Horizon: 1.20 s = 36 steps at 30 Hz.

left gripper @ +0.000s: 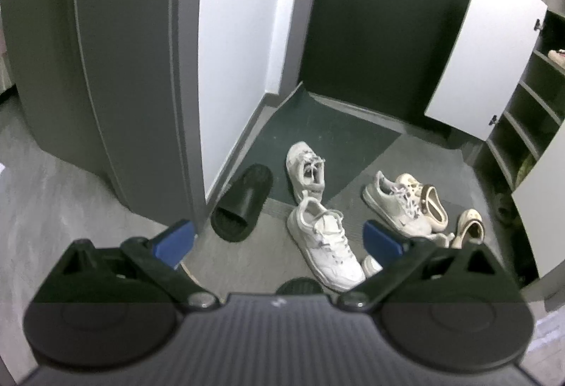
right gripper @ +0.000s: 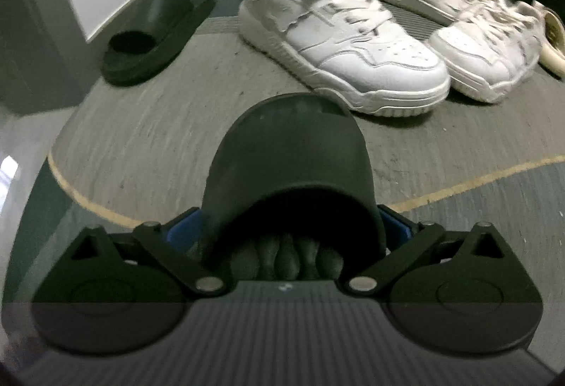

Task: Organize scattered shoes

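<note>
so my right claw (right gripper: 289,230) is clamped across the near black rubber slide sandal (right gripper: 286,153), low on the floor just short of the chunky white leather sneaker (right gripper: 339,43), probably to pair it with the other black slide (right gripper: 155,33) left of that sneaker, while my left claw (left gripper: 279,237) hangs wide open and empty above it.

floor (left gripper: 63,195) grey | wall (left gripper: 240,33) white | cabinet door (left gripper: 487,50) open — shelves (left gripper: 529,96) inside

Each hand-held gripper, left (left gripper: 277,241) and right (right gripper: 287,227), is showing a ribbed dark-grey body flanked by 2 round black discs. 2 black link arms are pivoting on silver screws, carrying blue finger pads (left gripper: 383,239) at their ends.
</note>
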Each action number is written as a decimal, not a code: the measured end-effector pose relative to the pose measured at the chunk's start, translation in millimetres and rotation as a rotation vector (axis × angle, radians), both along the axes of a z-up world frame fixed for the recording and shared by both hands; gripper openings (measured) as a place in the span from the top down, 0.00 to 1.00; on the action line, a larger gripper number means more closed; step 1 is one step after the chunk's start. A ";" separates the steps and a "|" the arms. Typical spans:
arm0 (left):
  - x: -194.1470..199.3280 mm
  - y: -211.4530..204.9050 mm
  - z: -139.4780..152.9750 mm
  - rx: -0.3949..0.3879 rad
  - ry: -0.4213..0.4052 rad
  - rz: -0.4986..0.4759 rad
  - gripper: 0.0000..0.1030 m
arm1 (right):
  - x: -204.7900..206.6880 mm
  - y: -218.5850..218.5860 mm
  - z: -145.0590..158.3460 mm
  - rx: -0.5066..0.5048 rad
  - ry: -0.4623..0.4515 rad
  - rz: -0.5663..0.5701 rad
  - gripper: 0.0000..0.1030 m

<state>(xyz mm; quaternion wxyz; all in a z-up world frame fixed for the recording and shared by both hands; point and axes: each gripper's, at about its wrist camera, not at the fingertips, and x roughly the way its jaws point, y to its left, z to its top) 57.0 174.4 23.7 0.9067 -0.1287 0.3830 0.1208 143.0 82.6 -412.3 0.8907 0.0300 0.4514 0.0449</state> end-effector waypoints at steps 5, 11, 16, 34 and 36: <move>4.2 -3.9 -6.3 -0.005 0.021 0.004 0.00 | 1.3 23.2 15.9 0.046 -0.053 -0.041 0.01; 7.1 -3.6 -12.2 0.015 0.039 0.024 0.00 | 7.0 38.7 13.3 0.041 -0.014 -0.003 0.00; 8.3 1.2 -13.0 0.038 0.034 0.054 0.00 | 11.4 43.0 7.3 0.043 0.029 0.030 0.00; -1.3 -9.7 -3.7 0.086 -0.019 0.087 0.00 | -18.6 -34.3 158.4 0.179 -0.092 0.162 0.00; -1.9 -11.7 -5.5 0.099 -0.013 0.081 0.00 | -18.4 -47.1 180.2 0.189 -0.098 0.157 0.00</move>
